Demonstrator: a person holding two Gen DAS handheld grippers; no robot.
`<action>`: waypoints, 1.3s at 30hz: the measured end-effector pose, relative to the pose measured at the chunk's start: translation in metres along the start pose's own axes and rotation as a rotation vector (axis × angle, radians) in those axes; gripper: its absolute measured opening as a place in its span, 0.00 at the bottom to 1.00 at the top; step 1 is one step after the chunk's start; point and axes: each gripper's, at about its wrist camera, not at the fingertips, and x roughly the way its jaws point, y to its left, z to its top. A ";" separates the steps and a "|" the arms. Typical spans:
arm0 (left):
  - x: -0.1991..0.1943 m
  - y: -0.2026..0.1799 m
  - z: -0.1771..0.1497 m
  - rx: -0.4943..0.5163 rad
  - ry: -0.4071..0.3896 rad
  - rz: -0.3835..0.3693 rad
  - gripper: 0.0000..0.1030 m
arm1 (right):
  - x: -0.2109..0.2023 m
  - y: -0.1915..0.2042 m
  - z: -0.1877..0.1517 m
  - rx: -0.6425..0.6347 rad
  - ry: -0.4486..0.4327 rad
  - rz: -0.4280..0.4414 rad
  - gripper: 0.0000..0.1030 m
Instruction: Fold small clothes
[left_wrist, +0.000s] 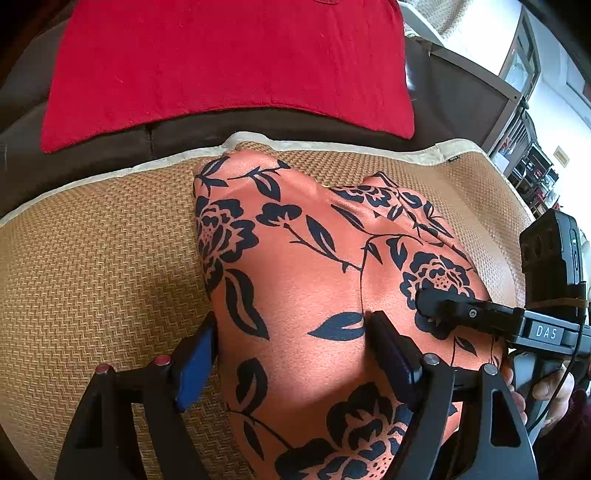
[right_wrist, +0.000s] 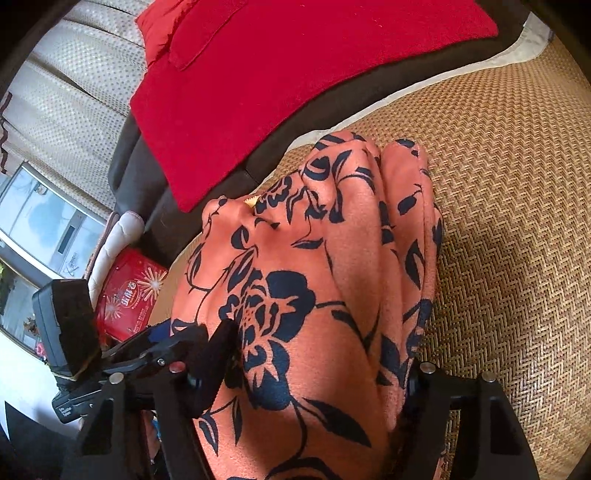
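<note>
The orange floral garment lies bunched on the woven mat, long axis running away from both spread hand-held grippers, left and right; only the right view shows a red box.

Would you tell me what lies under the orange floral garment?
The orange floral garment rests on a woven tan mat, which shows all around it. Whatever sits directly beneath the cloth is covered.
</note>
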 end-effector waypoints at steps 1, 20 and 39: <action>-0.001 -0.001 0.000 0.000 -0.003 0.003 0.78 | -0.002 0.000 0.000 -0.003 -0.002 -0.001 0.71; -0.040 0.016 -0.032 -0.116 -0.068 0.101 0.74 | 0.024 0.053 0.007 -0.178 -0.036 0.024 0.63; -0.077 0.005 -0.056 -0.154 -0.112 0.137 0.67 | 0.041 0.059 0.007 -0.189 0.038 -0.035 0.57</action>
